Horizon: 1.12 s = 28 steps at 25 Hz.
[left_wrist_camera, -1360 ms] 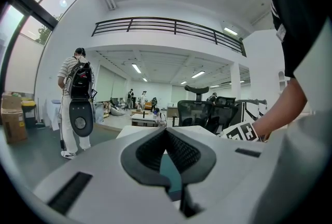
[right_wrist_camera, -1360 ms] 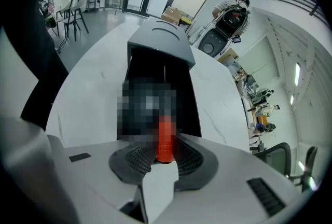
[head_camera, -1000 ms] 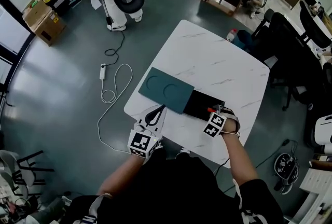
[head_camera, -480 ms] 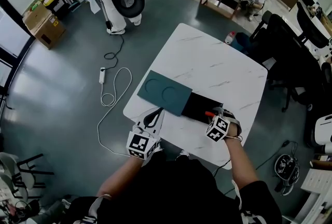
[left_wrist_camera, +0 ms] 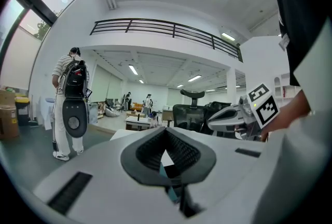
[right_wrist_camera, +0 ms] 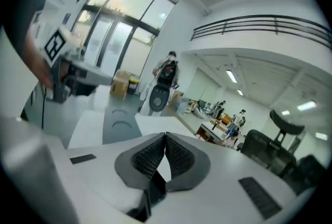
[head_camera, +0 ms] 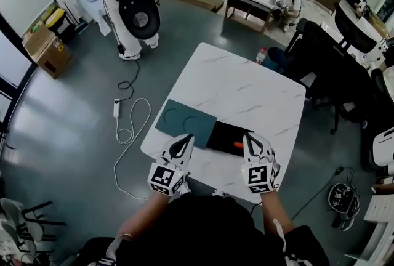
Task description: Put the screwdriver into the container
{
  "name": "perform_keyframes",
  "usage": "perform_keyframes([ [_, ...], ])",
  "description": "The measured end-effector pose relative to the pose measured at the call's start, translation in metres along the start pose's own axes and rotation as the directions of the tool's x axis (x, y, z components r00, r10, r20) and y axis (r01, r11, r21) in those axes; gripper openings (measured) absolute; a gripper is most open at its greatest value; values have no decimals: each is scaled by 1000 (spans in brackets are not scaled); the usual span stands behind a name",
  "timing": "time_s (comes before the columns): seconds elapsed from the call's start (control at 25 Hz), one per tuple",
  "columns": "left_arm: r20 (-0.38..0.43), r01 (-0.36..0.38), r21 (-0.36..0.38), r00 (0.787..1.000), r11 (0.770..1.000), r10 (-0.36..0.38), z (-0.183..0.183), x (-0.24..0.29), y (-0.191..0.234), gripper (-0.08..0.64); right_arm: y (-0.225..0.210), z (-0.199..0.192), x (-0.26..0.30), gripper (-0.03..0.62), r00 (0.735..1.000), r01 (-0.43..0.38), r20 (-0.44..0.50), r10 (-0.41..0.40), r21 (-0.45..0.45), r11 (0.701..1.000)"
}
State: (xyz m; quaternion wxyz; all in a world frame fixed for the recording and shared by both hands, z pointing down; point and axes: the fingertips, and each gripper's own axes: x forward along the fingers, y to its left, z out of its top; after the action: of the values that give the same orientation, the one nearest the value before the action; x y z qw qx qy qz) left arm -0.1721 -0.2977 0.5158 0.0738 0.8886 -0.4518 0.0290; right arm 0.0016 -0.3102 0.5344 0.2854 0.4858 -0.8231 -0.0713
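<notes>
Teal tray (head_camera: 184,123) with two round recesses: flat on the white table (head_camera: 246,86), just ahead of the left claw's tips and a little to their left.

Left gripper (head_camera: 183,140): jaws pressed together, nothing pinched. It sits low over the near table edge. Its own view shows only a sliver of teal past the closed tips.

Black container (head_camera: 225,134): between the two claws, just right of the left tips, with its left edge against the teal tray.

Screwdriver (head_camera: 237,145): a short orange streak inside the container's near right part, just left of the right claw's tips. Small in the head view; it looks to lie within the black walls, though contact with the floor cannot be confirmed.

Right gripper (head_camera: 252,139): jaws closed on themselves and empty, the pads meeting with nothing between. It is beside the container's right end, apart from the tool.

Progress: placement appears done, tool in and released. Nothing obvious is left except drawing both claws clear.
</notes>
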Motion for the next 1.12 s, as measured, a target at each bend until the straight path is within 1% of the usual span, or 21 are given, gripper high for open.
perform_keyframes([
  [0.04,8,6,2,1000,1000,-6,4,3,-2,5,-8,13,-7,25,997,15,80,-23,99,995],
  [0.08,16,11,2,1000,1000,-11,8,6,-4,5,-16,24,-15,25,987,20,154,-53,203,979],
  [0.12,23,16,1,1000,1000,-16,12,8,-6,5,-25,34,-24,25,973,22,214,-88,293,956],
  [0.16,29,21,1,999,1000,-21,17,11,-8,5,-32,41,-32,25,959,25,257,-124,358,933],
  [0.2,35,27,3,999,1000,-27,21,13,-10,5,-37,47,-39,25,946,30,285,-153,394,919],
  [0.28,43,38,10,998,999,-39,28,17,-14,5,-44,53,-49,25,930,46,316,-187,405,913],
  [0.36,50,45,19,998,999,-46,33,19,-16,5,-47,54,-56,25,923,54,329,-197,397,916],
  [0.6,75,53,38,996,998,-56,42,28,-26,5,-56,42,-60,23,927,62,314,-206,414,908],
  [0.88,88,57,48,994,997,-61,45,29,-30,5,-58,37,-60,23,932,67,299,-206,416,907],
  [1.12,99,45,61,994,997,-51,49,26,-31,5,-55,40,-62,23,930,61,308,-200,406,912],
])
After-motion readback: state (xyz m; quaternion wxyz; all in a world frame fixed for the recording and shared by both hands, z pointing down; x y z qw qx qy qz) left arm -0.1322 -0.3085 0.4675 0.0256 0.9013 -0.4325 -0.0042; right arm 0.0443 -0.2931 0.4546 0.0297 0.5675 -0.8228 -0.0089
